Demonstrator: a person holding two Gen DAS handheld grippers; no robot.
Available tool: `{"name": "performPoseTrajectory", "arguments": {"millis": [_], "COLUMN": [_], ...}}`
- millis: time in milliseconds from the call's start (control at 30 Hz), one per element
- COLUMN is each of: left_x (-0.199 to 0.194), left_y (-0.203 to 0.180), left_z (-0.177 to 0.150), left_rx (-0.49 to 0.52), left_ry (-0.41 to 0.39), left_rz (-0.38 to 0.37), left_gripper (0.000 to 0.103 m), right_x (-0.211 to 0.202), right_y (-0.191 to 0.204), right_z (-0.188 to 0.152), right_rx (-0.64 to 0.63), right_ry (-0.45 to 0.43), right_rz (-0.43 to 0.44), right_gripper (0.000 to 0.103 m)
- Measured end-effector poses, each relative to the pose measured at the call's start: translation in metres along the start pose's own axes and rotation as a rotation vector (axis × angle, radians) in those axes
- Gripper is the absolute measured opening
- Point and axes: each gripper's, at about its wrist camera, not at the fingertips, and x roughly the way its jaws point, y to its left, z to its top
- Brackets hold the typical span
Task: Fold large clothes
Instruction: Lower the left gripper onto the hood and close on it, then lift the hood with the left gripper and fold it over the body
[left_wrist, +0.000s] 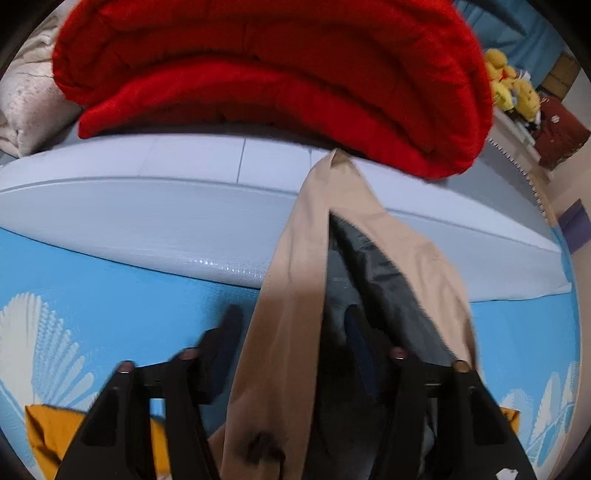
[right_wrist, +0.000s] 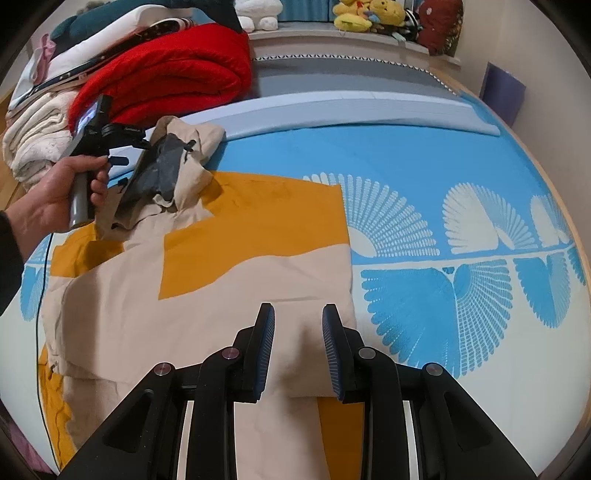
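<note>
Left tongs (right_wrist: 162, 166) gripping beige jacket (right_wrist: 207, 314), right tongs (right_wrist: 298, 347) parted above it

Light was even, bright, indoor. Left view was motion-blurred; right view sharp. Edges bowed, corners vignetted black. Soft shadow lay under blanket (left_wrist: 273, 74).

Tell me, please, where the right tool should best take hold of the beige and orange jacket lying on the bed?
Probably the jacket's near right corner, just ahead of the open right tool. Come in low from the near edge: the cloth lies flat there with a free edge, while the left tool holds the far end lifted.
</note>
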Motion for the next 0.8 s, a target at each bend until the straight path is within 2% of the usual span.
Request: {"name": "performPoseTrajectory", "arguments": {"millis": [67, 100, 133, 233, 333, 433, 533, 633, 700, 733, 800], "left_x": [0.011, 0.012, 0.011, -0.018, -0.07, -0.137, -0.205, -0.259, -0.276, -0.276, -0.271], "left_y": [0.004, 0.005, 0.007, 0.004, -0.014, -0.039, -0.067, -0.092, -0.092, -0.089, -0.073], "left_z": [-0.001, -0.002, -0.003, -0.015, -0.039, -0.079, -0.141, -0.223, -0.283, -0.307, -0.356], "left_rx": [0.003, 0.009, 0.018, 0.043, 0.14, 0.281, 0.446, 0.628, 0.71, 0.73, 0.732], "left_ry": [0.034, 0.037, 0.035, -0.007, -0.073, -0.157, -0.241, -0.292, -0.266, -0.236, -0.134], "left_rz": [0.013, 0.027, 0.039, -0.005, -0.043, -0.073, -0.101, -0.103, -0.099, -0.083, -0.037], "left_gripper": [0.012, 0.007, 0.004, 0.002, 0.001, 0.001, 0.001, 0.001, 0.002, 0.009, 0.012], "right_x": [0.003, 0.004, 0.005, 0.007, 0.005, -0.002, -0.016, -0.035, -0.049, -0.054, -0.065], "right_y": [0.0, 0.0, 0.0, -0.001, -0.003, -0.004, -0.005, -0.003, -0.002, -0.001, 0.002], "right_z": [0.001, 0.001, 0.001, 0.002, 0.006, 0.009, 0.011, 0.012, 0.011, 0.011, 0.008], "right_rx": [0.004, 0.005, 0.007, 0.015, 0.033, 0.053, 0.083, 0.103, 0.12, 0.127, 0.138], "right_ry": [0.006, 0.009, 0.012, 0.017, 0.004, -0.017, -0.067, -0.13, -0.172, -0.187, -0.22], "right_rz": [0.0, 0.002, 0.007, 0.019, 0.02, 0.031, 0.049, 0.068, 0.101, 0.117, 0.145], "right_gripper": [0.028, 0.028, 0.028, 0.028, 0.028, 0.028, 0.028, 0.027, 0.027, 0.027, 0.028]}}
